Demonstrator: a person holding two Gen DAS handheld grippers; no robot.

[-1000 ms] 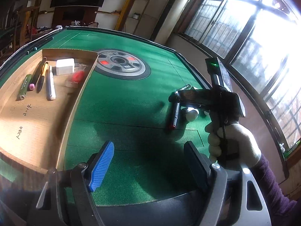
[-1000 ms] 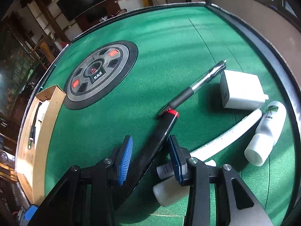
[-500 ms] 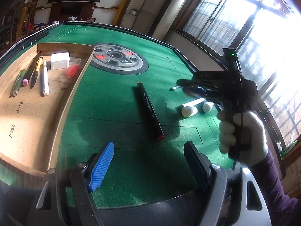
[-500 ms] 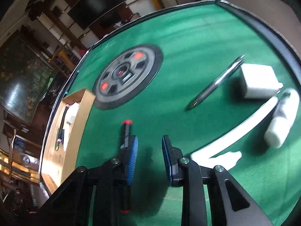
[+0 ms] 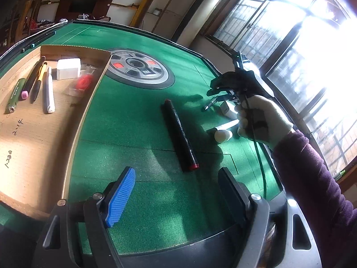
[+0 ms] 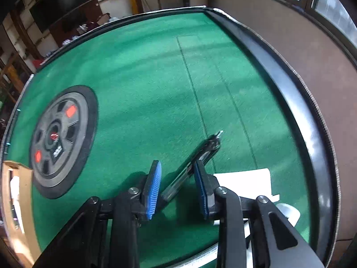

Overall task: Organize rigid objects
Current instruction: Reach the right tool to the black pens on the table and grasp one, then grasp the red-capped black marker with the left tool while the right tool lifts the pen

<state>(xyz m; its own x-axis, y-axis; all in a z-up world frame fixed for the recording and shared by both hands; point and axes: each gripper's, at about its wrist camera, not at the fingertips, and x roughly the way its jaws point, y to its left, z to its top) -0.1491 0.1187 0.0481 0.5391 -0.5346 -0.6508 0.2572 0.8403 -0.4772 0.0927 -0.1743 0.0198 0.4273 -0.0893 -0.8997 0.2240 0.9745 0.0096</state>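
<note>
A black marker with a red end (image 5: 179, 136) lies on the green felt in front of my left gripper (image 5: 176, 196), which is open and empty. My right gripper (image 6: 177, 183) is open, its jaws on either side of a black and silver pen (image 6: 194, 165) lying on the felt. That pen's tip also shows in the left wrist view (image 5: 209, 105), under the right gripper (image 5: 214, 89). A wooden tray (image 5: 73, 125) at left holds several pens, a white charger block (image 5: 68, 68) and a red item in a clear case (image 5: 82, 83).
A white charger (image 6: 245, 182) and a white bottle (image 6: 289, 212) lie right of the pen near the table's raised black edge (image 6: 290, 93). A white tube and bottle (image 5: 223, 134) lie beside the marker. A round grey hub (image 5: 138, 68) sits mid-table.
My right gripper let go of the black marker on the felt near the tray side, swung back right and now straddles the silver pen. The left gripper stayed open.
</note>
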